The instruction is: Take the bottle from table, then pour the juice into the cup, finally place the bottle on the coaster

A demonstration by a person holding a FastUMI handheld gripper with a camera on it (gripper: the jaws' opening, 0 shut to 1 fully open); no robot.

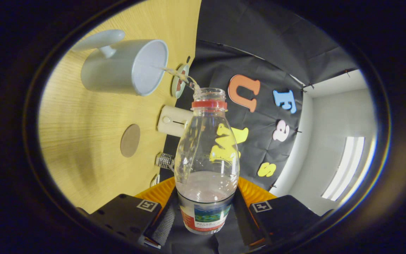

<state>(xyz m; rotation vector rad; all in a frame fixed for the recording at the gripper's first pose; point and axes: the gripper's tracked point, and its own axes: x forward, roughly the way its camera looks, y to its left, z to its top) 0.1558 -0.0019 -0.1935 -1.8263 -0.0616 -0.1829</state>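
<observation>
My gripper is shut on the lower body of a clear plastic bottle with a red neck ring and a printed label. The bottle is tipped over toward the white mug, whose open mouth lies just beyond the bottle's neck. A thin stream of pale liquid runs from the bottle's mouth into the mug. A little liquid remains in the bottle near my fingers. A round brown coaster lies flat on the wooden table, to the side of the bottle and nearer to me than the mug.
A small cream box with a round button sits by the table's far edge, close to the bottle's shoulder. A round disc stands beyond the mug. A small metal piece lies by the table edge. The black cloth wall rises behind.
</observation>
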